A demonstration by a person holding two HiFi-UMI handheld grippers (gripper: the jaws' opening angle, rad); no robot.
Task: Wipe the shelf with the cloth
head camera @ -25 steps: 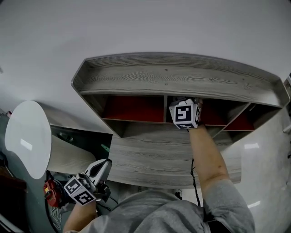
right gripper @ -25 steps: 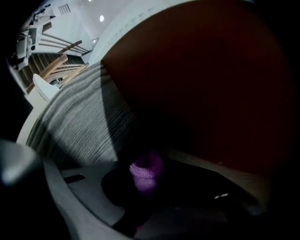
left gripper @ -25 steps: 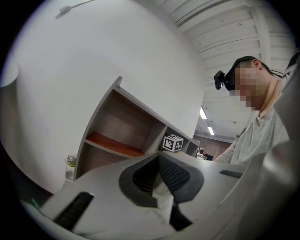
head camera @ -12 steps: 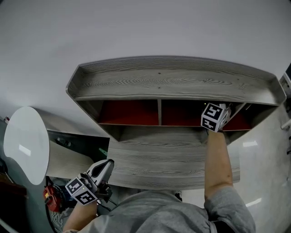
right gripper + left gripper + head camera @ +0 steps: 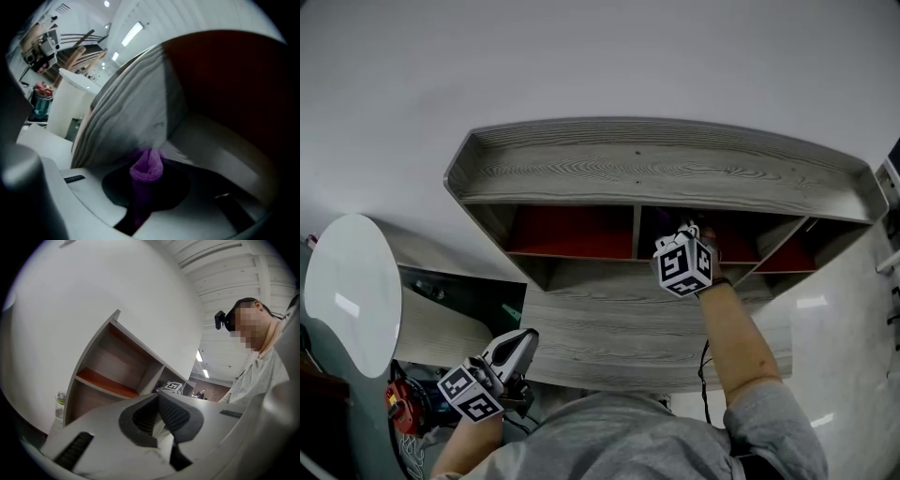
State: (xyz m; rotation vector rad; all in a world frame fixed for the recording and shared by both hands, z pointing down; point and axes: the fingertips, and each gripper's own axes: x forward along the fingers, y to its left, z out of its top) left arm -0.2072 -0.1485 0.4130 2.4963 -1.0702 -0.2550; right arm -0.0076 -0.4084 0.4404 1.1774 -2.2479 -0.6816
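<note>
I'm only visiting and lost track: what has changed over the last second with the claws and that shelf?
The right claw, shut on the purple cloth, swept right along the middle compartment of the shelf, then came back left towards the divider. The left claw stayed low by the person's side, shut and empty. The shelf did not move.

Probably a lab: strip lights, equipment.
</note>
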